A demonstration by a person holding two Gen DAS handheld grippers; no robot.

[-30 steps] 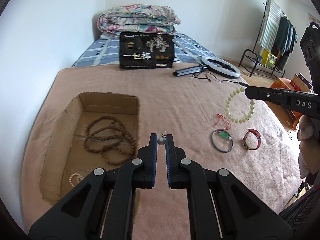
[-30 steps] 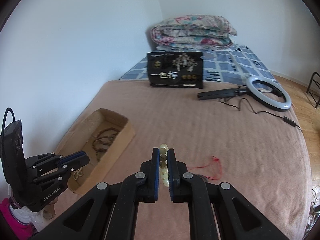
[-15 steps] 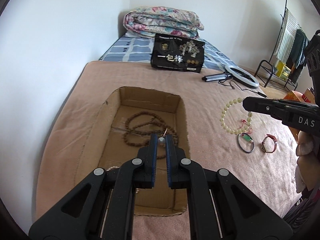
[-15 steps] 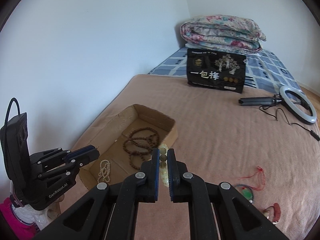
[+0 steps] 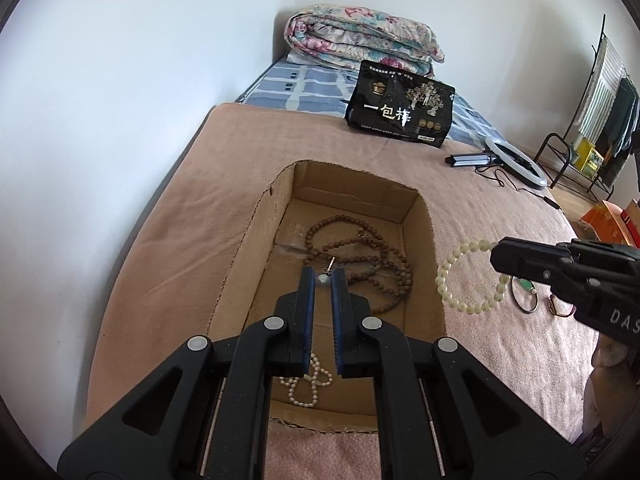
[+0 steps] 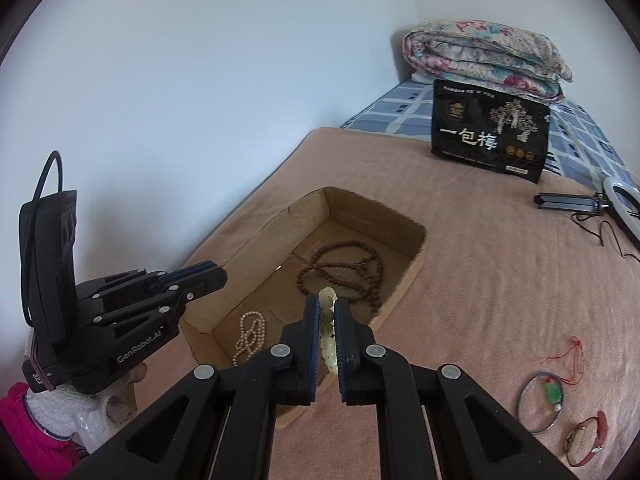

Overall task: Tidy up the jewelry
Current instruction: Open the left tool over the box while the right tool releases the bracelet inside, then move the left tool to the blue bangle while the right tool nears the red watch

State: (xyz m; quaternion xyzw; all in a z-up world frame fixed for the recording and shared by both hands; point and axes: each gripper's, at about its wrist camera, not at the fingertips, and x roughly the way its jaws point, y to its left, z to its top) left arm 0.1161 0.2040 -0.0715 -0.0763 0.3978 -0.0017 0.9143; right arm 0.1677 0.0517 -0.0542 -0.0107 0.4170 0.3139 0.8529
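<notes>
My left gripper [image 5: 322,274] is shut on a small pearl earring [image 5: 323,279] and holds it over the open cardboard box [image 5: 280,196]. The box holds a brown bead necklace [image 5: 384,256] and a white pearl strand [image 5: 310,380]. My right gripper [image 6: 327,304] is shut on a pale bead bracelet [image 6: 328,332]; in the left wrist view the bracelet [image 5: 460,300] hangs from it just right of the box. A bangle with a green charm [image 6: 540,400] and a red-strap watch [image 6: 586,438] lie on the blanket at right.
The box sits on a pink blanket [image 6: 500,260] near the wall. A black printed package [image 5: 400,108], a folded quilt [image 5: 360,40] and a ring light with cable [image 5: 516,160] lie farther back. A clothes rack [image 5: 592,120] stands at right.
Both grippers moved left with their loads. The left one now hangs over the box's middle; the right one has come up to the box's right wall.
</notes>
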